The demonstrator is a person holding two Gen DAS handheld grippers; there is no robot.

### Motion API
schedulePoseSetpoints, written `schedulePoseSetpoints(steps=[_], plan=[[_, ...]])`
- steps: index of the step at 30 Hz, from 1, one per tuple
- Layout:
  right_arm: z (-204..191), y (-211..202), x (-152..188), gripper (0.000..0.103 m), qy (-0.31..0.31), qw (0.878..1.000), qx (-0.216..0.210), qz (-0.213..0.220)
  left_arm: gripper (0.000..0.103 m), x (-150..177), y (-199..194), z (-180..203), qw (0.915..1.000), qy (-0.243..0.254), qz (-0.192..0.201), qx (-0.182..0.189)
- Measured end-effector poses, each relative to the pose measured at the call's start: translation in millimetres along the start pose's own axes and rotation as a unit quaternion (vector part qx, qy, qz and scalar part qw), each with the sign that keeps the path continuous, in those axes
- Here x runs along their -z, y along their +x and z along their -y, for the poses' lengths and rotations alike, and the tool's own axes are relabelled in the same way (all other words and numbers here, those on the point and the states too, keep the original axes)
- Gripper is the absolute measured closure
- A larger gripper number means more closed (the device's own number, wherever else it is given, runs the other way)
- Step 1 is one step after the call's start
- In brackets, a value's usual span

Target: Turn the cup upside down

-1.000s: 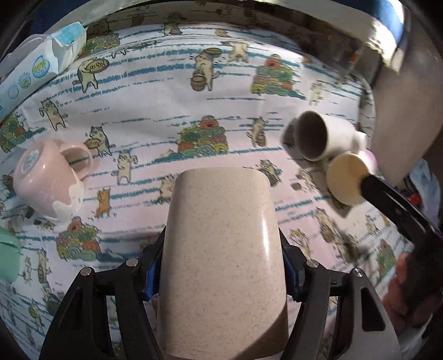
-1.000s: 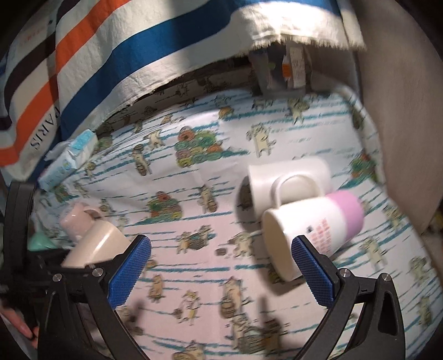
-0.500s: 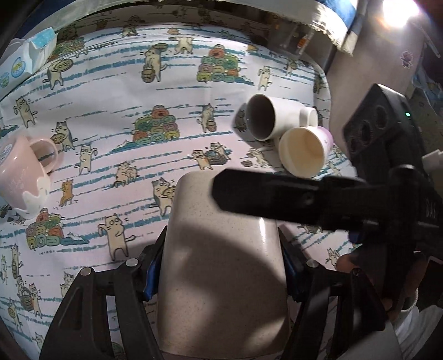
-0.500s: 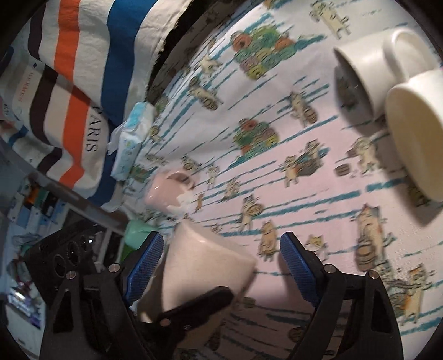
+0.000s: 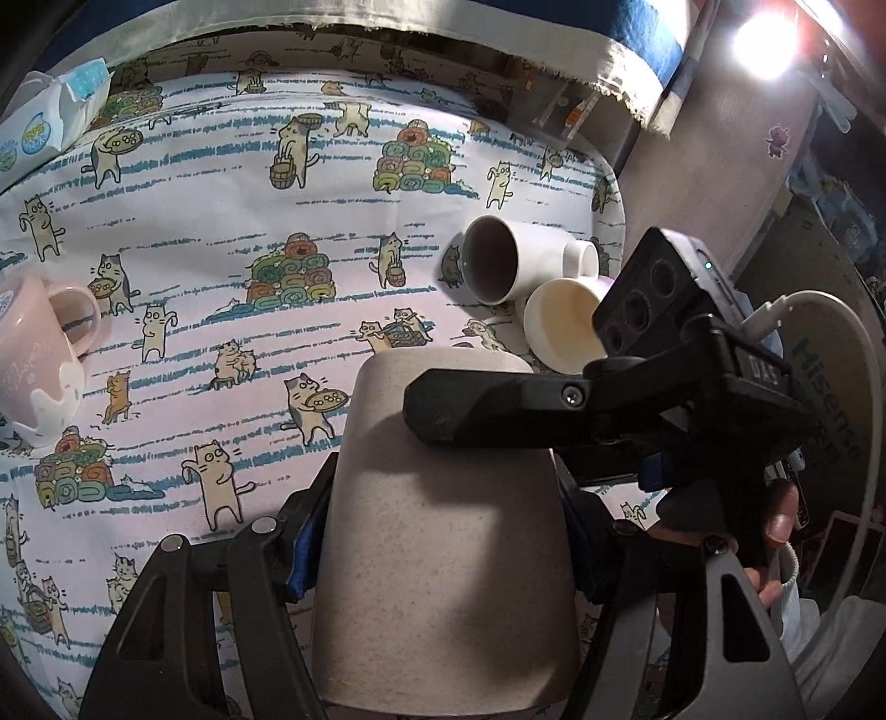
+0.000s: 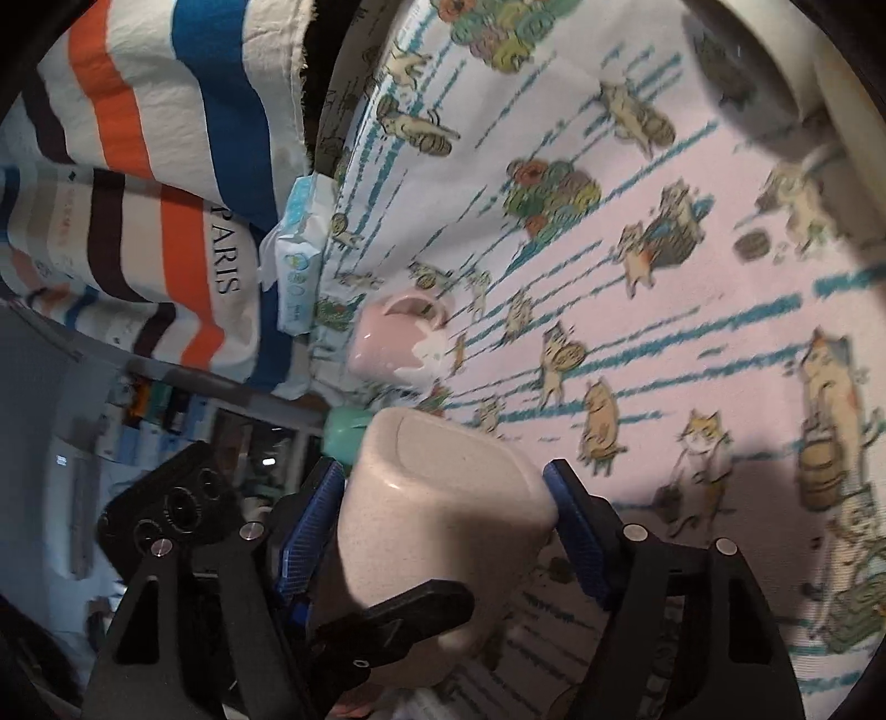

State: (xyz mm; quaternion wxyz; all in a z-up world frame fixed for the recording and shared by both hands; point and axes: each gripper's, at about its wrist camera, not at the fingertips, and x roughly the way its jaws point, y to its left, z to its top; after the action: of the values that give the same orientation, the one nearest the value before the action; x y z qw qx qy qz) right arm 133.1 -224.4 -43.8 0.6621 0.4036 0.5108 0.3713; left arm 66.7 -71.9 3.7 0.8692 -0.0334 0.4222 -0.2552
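A: What writing can you read?

B: "PARIS" runs along the striped orange, blue and white cloth (image 6: pixel 183 238) behind the worktop (image 5: pixel 194 232). "Hisense" shows on a cardboard box (image 5: pixel 830 410) at your right. The pink ceramic mug (image 5: pixel 39 354) carries script too small to read.

A: And your claws?

B: Your left claw (image 5: pixel 443 531) is clenched on the speckled beige handleless cup (image 5: pixel 443 554), blue pads pressing both of its sides. Your right claw (image 6: pixel 443 531) has its pads against the same cup, close to the closed base end, which points away from both cameras. One black finger (image 5: pixel 498 410) of it lies across the cup in the left view. The cup hangs above the worktop.

A: The surroundings?

B: A cat-print cloth with teal streaks covers the worktop. A white mug (image 5: pixel 504 266) and a cream-and-lilac cup (image 5: pixel 559 327) lie on their sides, touching. A pack of wet wipes (image 5: pixel 50 127) sits at the far edge, and a bright lamp (image 5: pixel 767 41) glares at upper right.
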Motion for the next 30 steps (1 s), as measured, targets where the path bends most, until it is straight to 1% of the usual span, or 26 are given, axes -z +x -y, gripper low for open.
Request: schedulePoseSetpoints(steps=[2, 3, 4, 5, 6, 7, 11, 14, 17, 19, 22, 24, 28, 30], plan=[[2.2, 1.6, 1.6, 0.028, 0.011, 1.000, -0.016, -0.002, 0.035, 0.0, 0.3, 0.9, 1.0000, 0.003, 0.001, -0.004], [1.2, 0.9, 2.7, 0.029, 0.011, 1.000, -0.013, 0.003, 0.035, -0.1, 0.8, 1.2, 1.0000, 0.004, -0.002, -0.008], [-1.4, -0.2, 3.6, 0.032, 0.007, 1.000, -0.003, 0.012, 0.029, 0.0, 1.5, 1.3, 0.9999, 0.006, -0.005, -0.014], [-5.4, -2.1, 4.5, 0.033, -0.001, 1.000, 0.014, 0.023, 0.020, 0.3, 2.3, 1.4, 0.9995, 0.009, -0.007, -0.028], [-9.3, -4.0, 5.1, 0.034, -0.012, 0.999, 0.032, 0.033, 0.017, 0.9, 2.0, 1.5, 0.9990, 0.015, -0.005, -0.041], [-15.2, -6.9, 5.9, 0.034, -0.027, 0.997, 0.056, 0.046, 0.015, 2.0, 0.5, 0.9, 0.9988, 0.019, 0.000, -0.045], [-36.3, -18.1, 8.0, 0.035, -0.078, 0.988, 0.101, 0.084, 0.014, 5.0, -5.0, -5.3, 0.9986, 0.019, 0.004, -0.049], [-52.9, -22.7, 9.6, 0.035, -0.115, 0.976, 0.150, 0.111, 0.014, 7.6, -11.8, -10.6, 0.9984, 0.015, 0.008, -0.054], [-65.8, -28.4, 11.0, 0.035, -0.142, 0.964, 0.179, 0.135, 0.014, 11.5, -19.0, -15.6, 0.9978, 0.014, 0.013, -0.064], [-74.9, -31.7, 11.6, 0.035, -0.159, 0.953, 0.207, 0.152, 0.014, 13.9, -23.5, -21.0, 0.9974, 0.010, 0.015, -0.069], [-86.6, -32.2, 12.2, 0.035, -0.190, 0.932, 0.257, 0.173, 0.014, 17.7, -28.6, -30.2, 0.9967, 0.000, 0.020, -0.079], [-92.3, -28.6, 14.9, 0.035, -0.211, 0.913, 0.297, 0.186, 0.014, 20.2, -32.3, -36.7, 0.9957, -0.007, 0.025, -0.089], [-100.9, -13.3, 26.2, 0.035, -0.252, 0.874, 0.363, 0.203, 0.014, 25.2, -40.2, -49.8, 0.9926, -0.020, 0.037, -0.114], [-103.1, -5.6, 31.1, 0.035, -0.265, 0.864, 0.377, 0.203, 0.014, 27.0, -43.9, -55.6, 0.9904, -0.027, 0.045, -0.128]])
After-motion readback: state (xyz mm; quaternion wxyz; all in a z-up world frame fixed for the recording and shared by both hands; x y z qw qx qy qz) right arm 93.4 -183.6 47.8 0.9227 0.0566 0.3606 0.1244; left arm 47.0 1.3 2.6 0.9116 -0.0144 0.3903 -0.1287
